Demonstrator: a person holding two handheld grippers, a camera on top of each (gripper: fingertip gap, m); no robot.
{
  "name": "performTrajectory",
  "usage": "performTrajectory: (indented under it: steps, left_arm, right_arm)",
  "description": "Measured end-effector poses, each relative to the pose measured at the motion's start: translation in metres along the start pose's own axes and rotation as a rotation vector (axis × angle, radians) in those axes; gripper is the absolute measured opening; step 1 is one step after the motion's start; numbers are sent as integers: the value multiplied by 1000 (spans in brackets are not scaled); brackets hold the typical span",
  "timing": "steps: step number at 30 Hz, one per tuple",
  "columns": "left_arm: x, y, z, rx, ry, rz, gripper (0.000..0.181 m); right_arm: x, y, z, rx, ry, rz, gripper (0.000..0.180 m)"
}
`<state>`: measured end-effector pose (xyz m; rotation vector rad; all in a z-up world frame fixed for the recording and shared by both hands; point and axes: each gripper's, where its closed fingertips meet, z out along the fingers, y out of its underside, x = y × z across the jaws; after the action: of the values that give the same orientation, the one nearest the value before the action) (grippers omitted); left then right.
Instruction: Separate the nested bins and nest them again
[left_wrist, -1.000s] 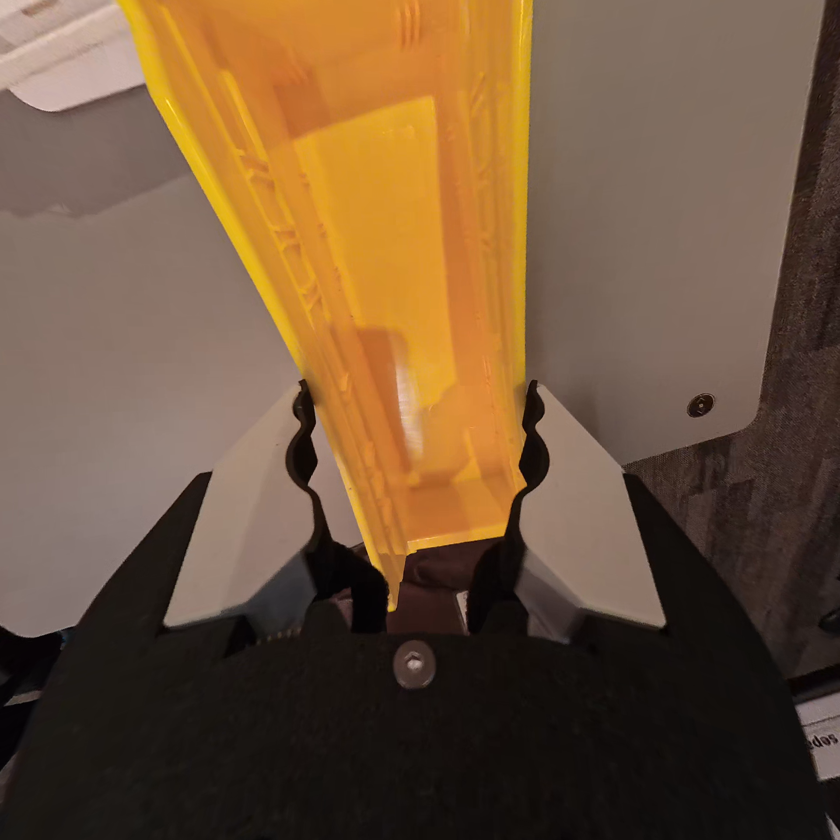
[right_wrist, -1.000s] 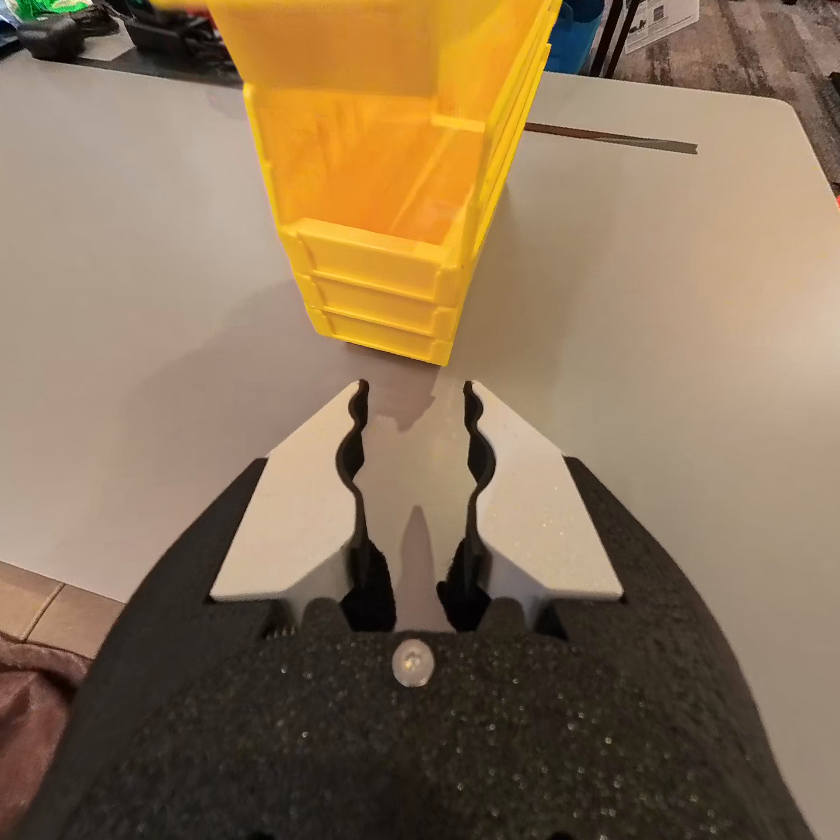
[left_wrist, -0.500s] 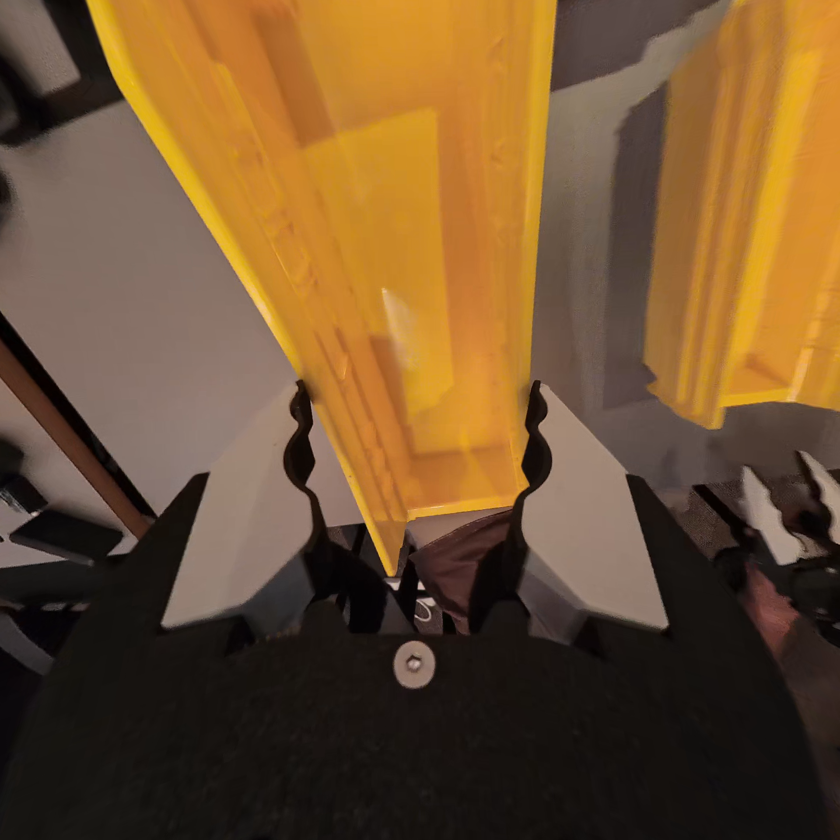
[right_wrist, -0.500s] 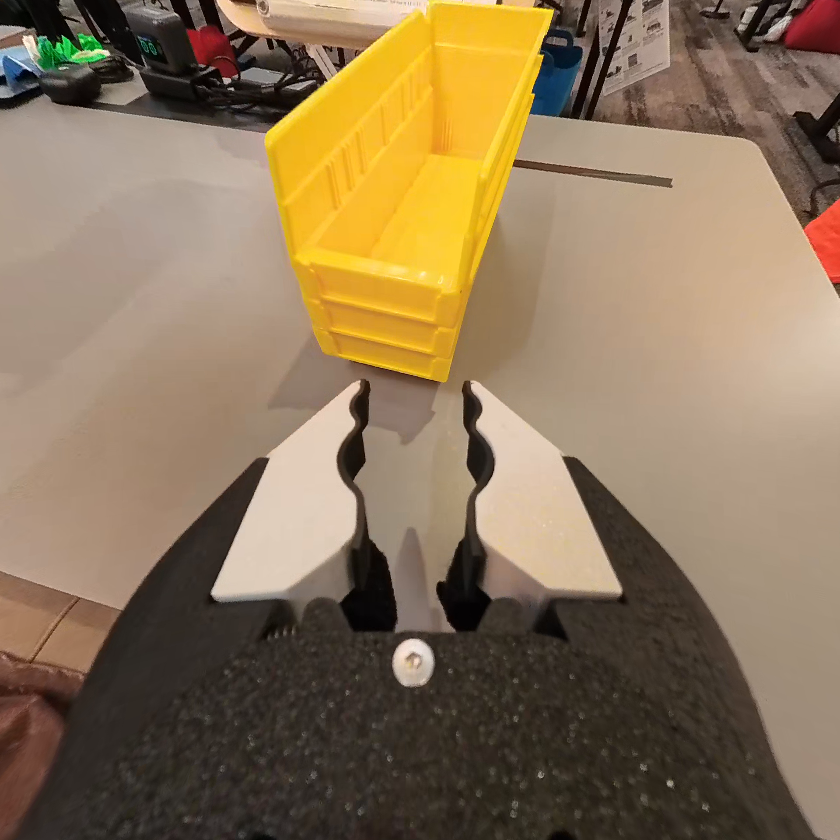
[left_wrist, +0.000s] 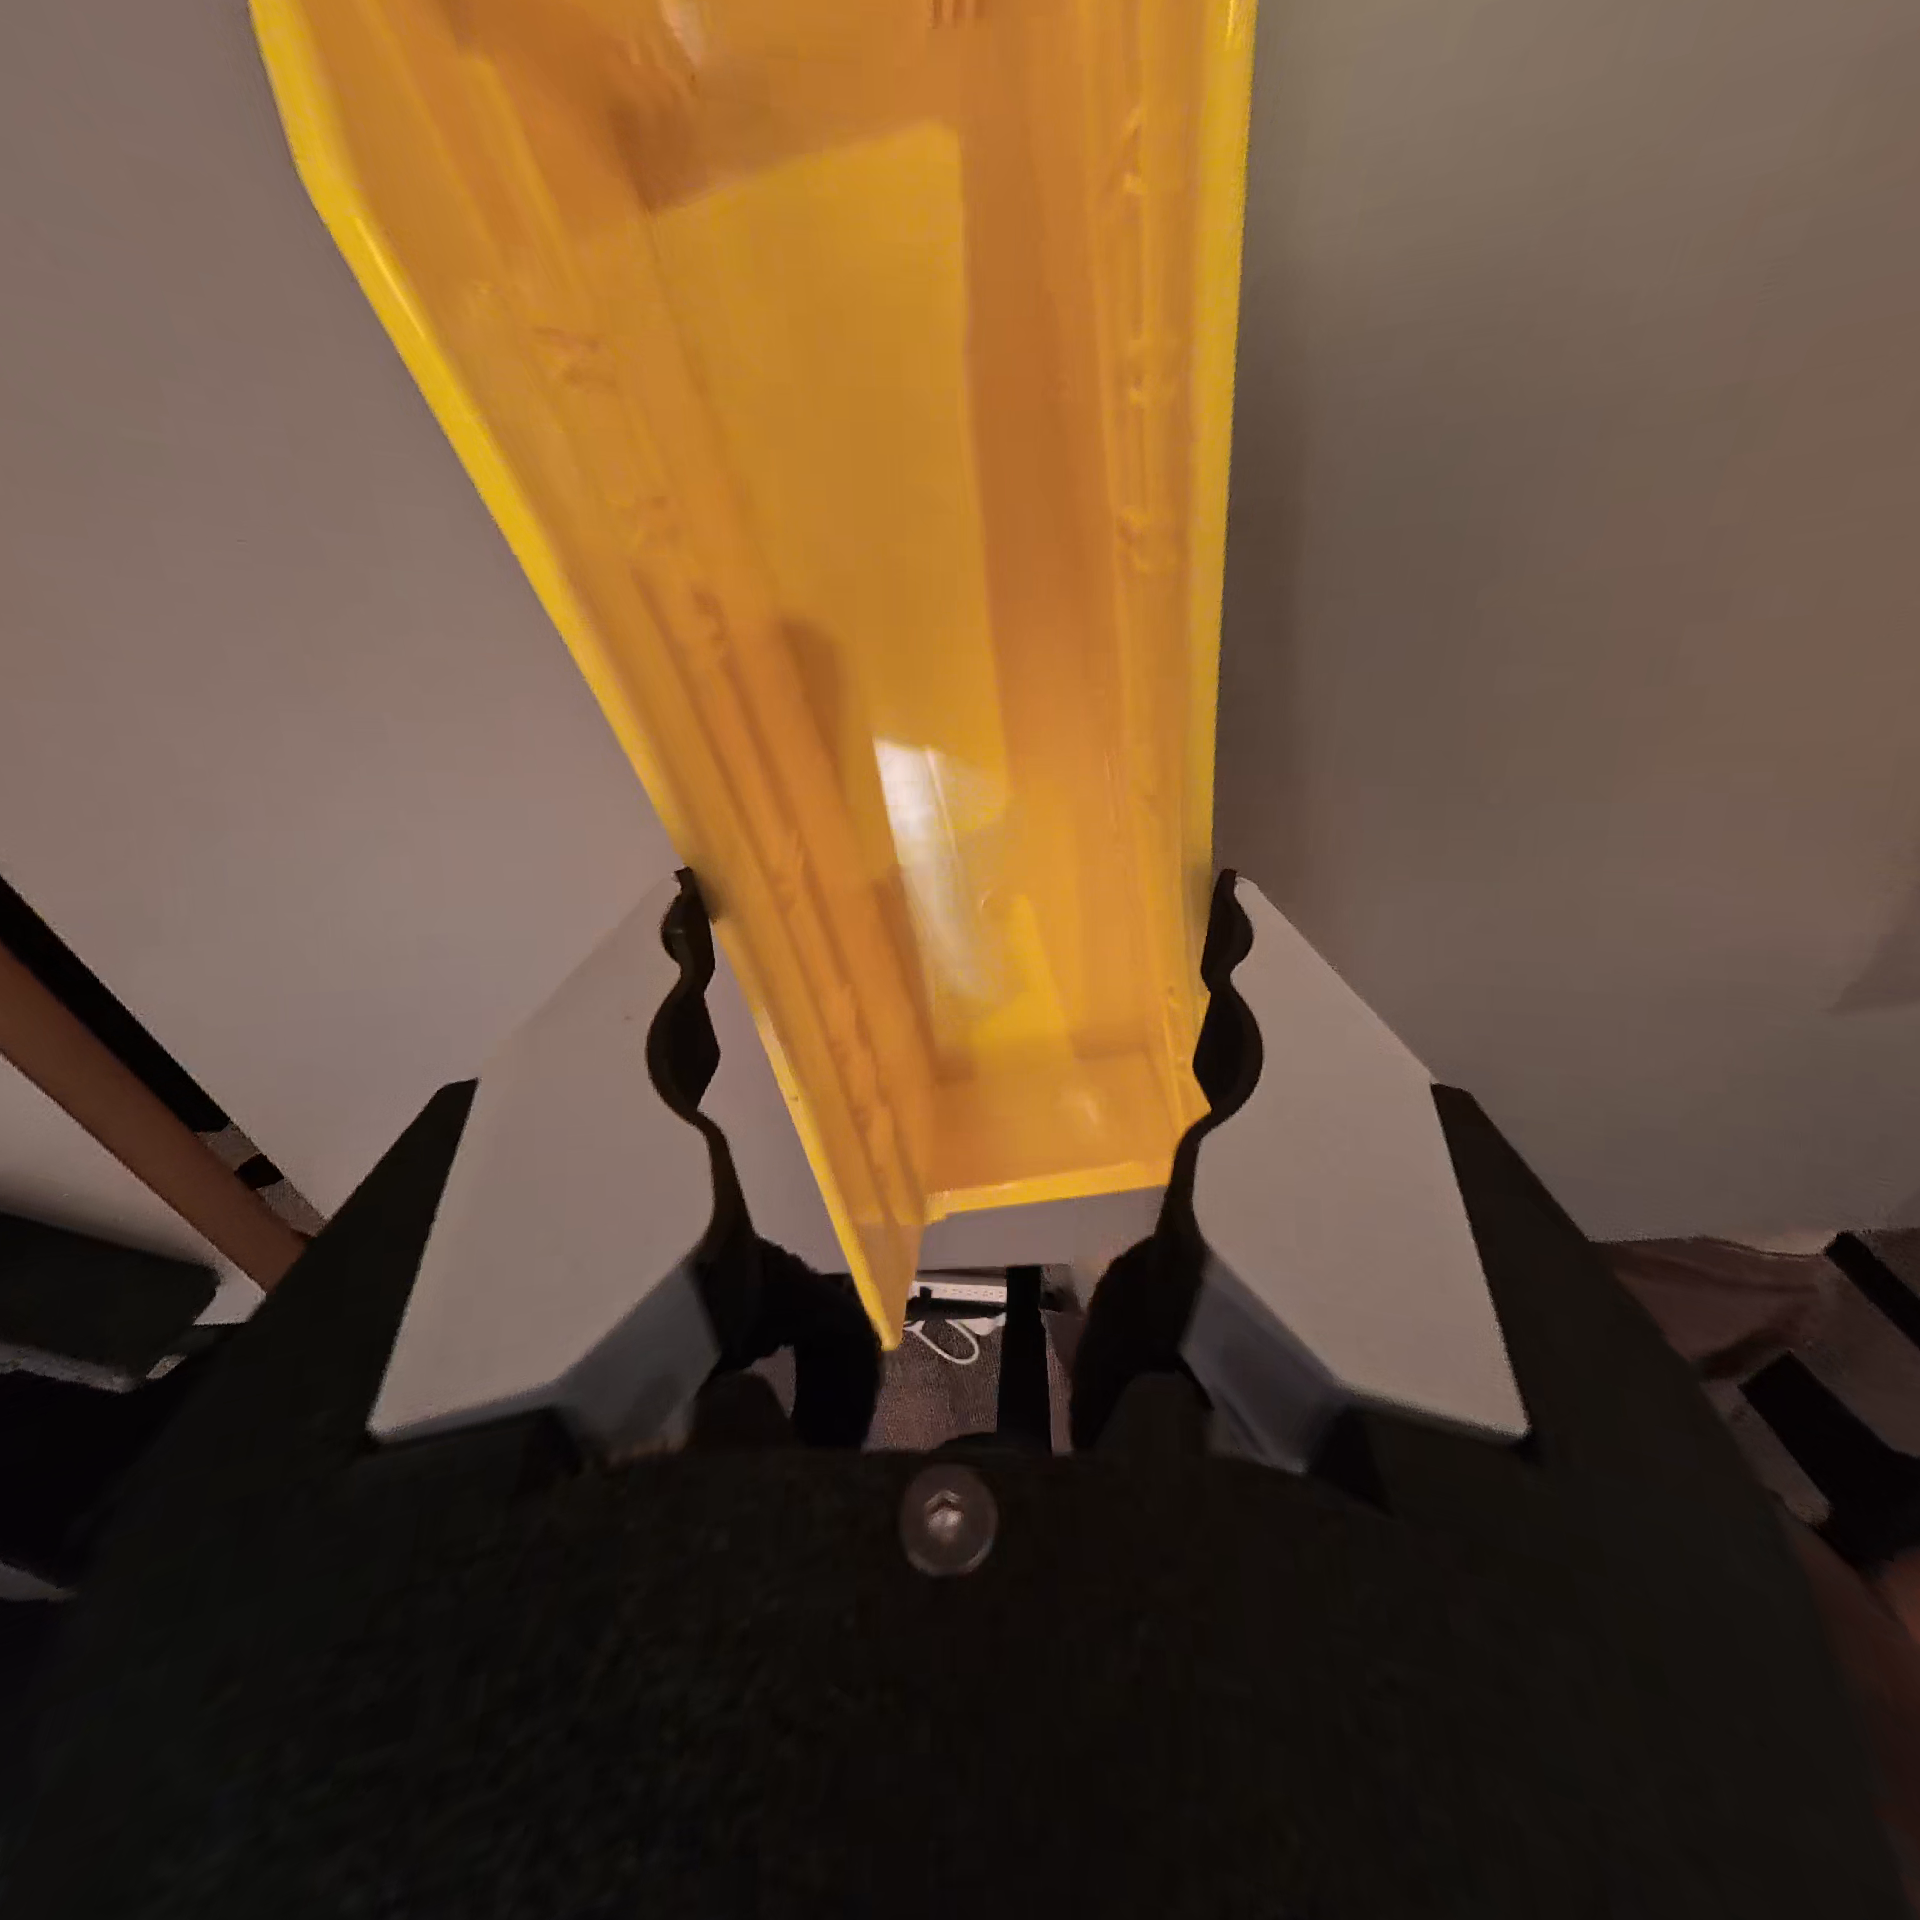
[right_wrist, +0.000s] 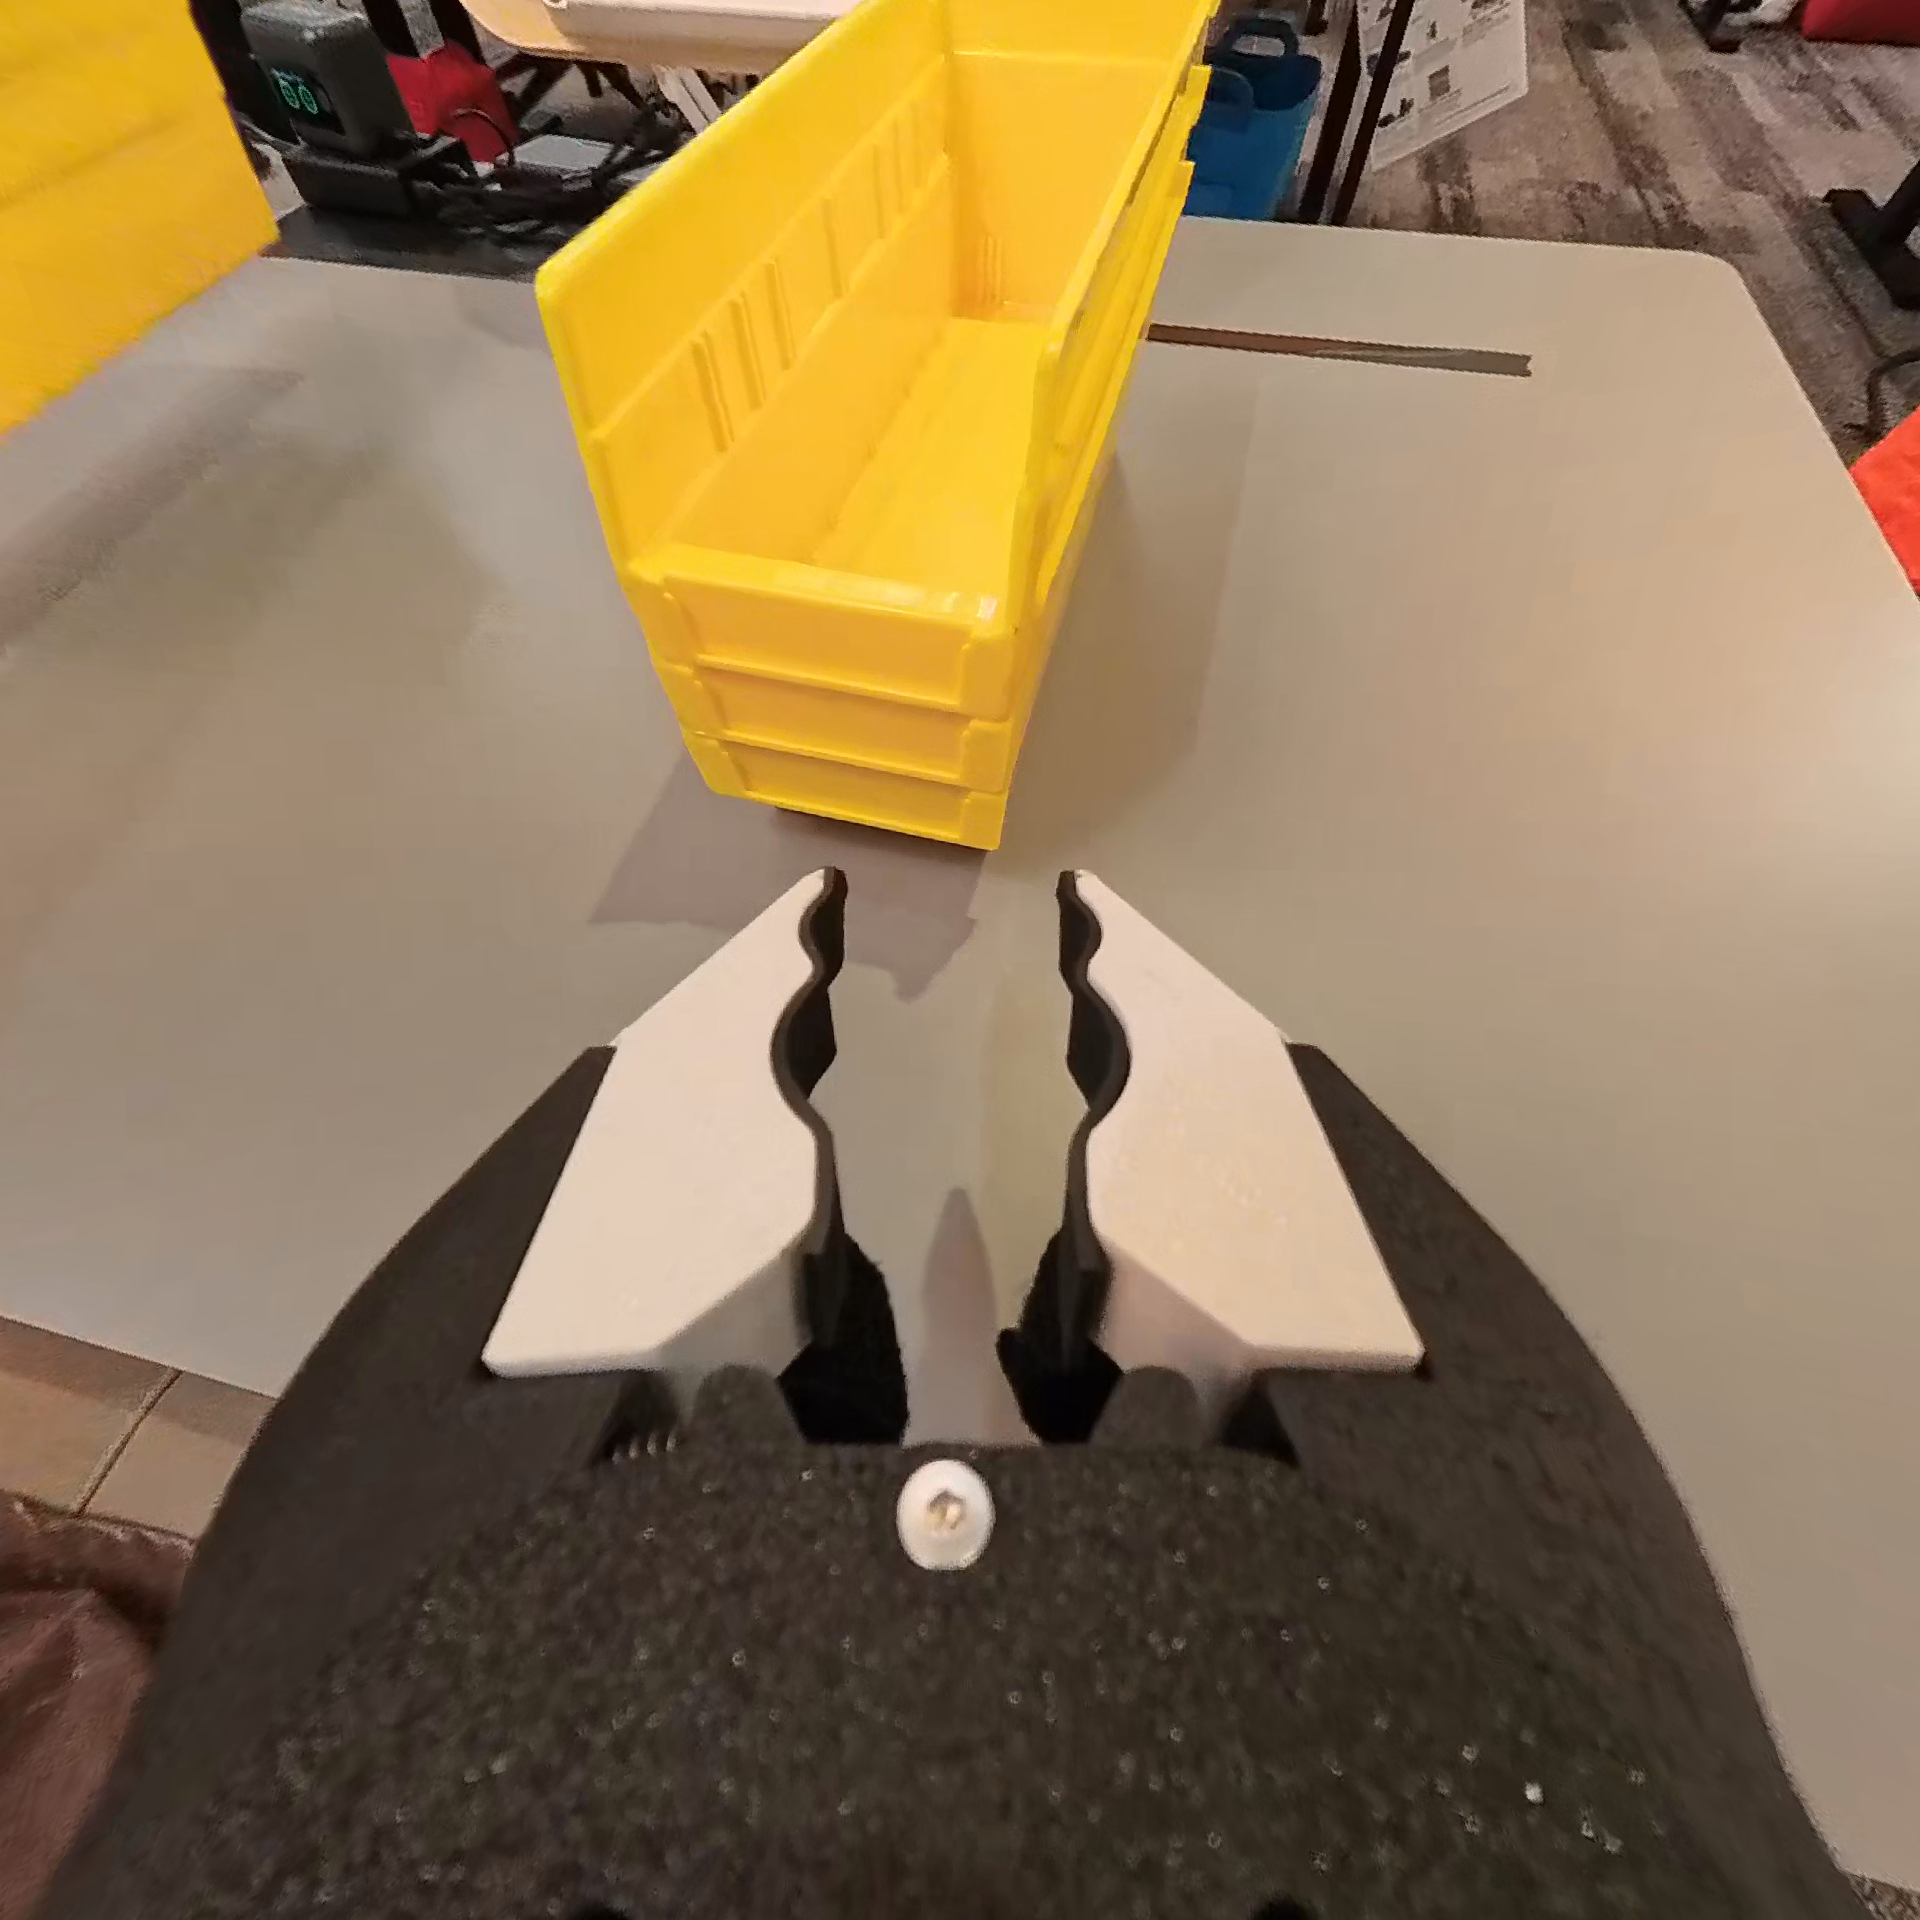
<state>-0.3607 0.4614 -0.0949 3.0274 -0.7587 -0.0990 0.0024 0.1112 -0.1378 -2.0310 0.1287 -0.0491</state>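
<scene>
The left gripper grips one lifted yellow bin above the table, separation underway; the right gripper, half-open and empty, faces the remaining stack, next needing steadying.

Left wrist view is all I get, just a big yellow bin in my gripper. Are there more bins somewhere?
Observer: Yes, a stack of three nested yellow bins sits on the grey table.
Operator: Is my other gripper holding them?
Observer: No, the right gripper is open and empty, just short of the stack's near end.
Operator: Can it see my bin?
Observer: Yes, the held bin shows blurred at the upper left of the right wrist view, apart from the stack.
</scene>
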Motion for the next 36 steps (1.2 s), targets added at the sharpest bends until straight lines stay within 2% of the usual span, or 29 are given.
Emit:
performTrajectory:
  steps: [14, 19, 21, 25, 29, 32, 36]
  left_arm:
    - [-9, -19, 52, 42, -13, 34, 101]
    - [-8, -22, 54, 36, -17, 18, 112]
    - [-11, -22, 52, 37, -53, 20, 111]
    - [-9, -25, 29, 60, -119, 31, 114]
    - [9, -37, -20, 136, -156, 26, 120]
    - [55, -48, -58, 196, -81, 52, 120]
    - [151, -63, -104, 291, 77, 116, 118]
  right_arm:
    - [-5, 9, 4, -45, -9, -23, 41]
    - [-4, 8, 3, -38, -10, -13, 41]
    - [-2, 9, 3, -40, -9, -5, 41]
    - [-1, 8, 4, -38, -21, 20, 41]
    - [-3, 7, 3, -35, -29, 27, 41]
    - [-7, 5, 3, -31, -35, 22, 41]
    - [-16, 4, 5, -31, -52, 8, 41]
